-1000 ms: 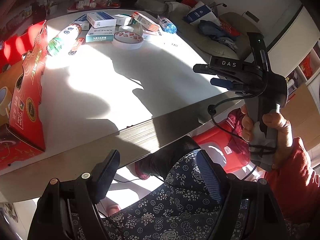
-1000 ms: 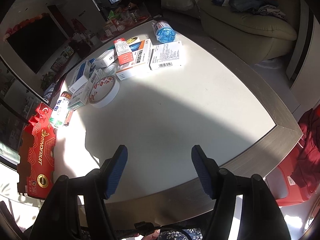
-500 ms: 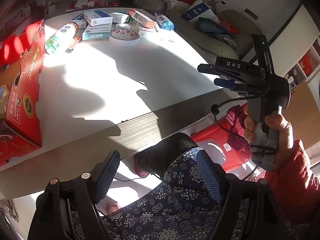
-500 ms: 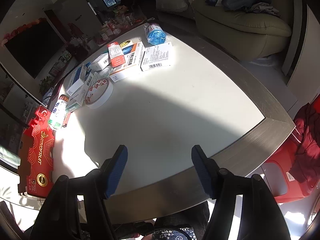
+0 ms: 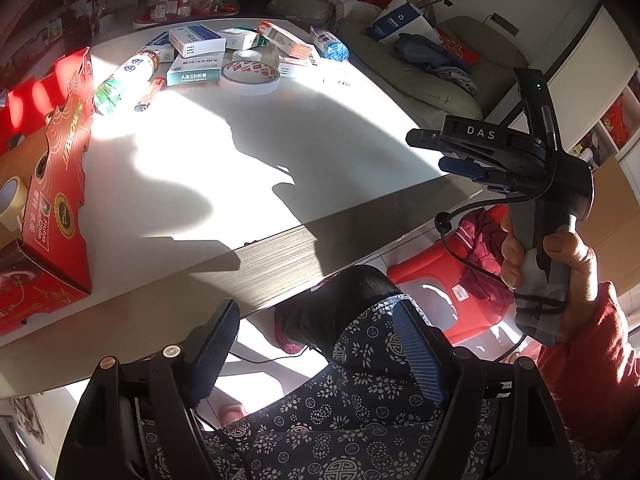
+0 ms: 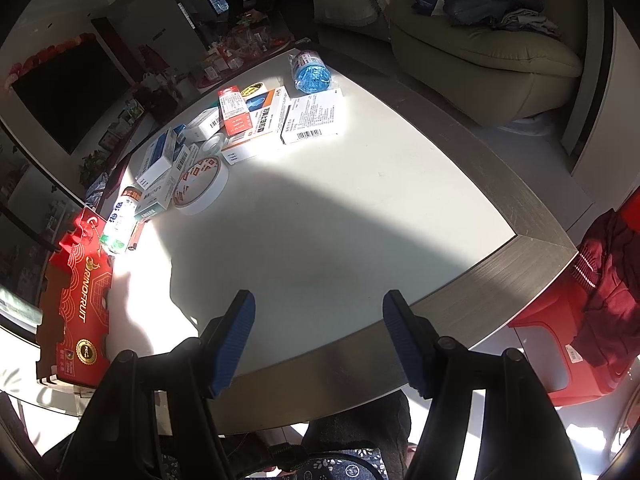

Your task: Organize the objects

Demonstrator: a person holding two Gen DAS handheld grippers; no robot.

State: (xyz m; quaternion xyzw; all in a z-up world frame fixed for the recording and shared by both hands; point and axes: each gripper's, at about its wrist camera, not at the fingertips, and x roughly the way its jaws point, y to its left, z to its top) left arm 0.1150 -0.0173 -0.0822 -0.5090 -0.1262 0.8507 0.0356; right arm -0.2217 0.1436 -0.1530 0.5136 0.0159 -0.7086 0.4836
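Medicine boxes (image 6: 256, 120), a white tape roll (image 6: 200, 190) and a green-capped bottle (image 6: 120, 224) lay clustered at the far side of the white desk (image 6: 340, 232), beside a red cardboard carton (image 6: 76, 308). Both the left gripper (image 5: 316, 348) and right gripper (image 6: 318, 336) hung released, fingers grasping nothing.

White table (image 5: 248, 184), scattered boxes (image 5: 196, 40), tape roll (image 5: 249, 77), red carton (image 5: 56, 184).
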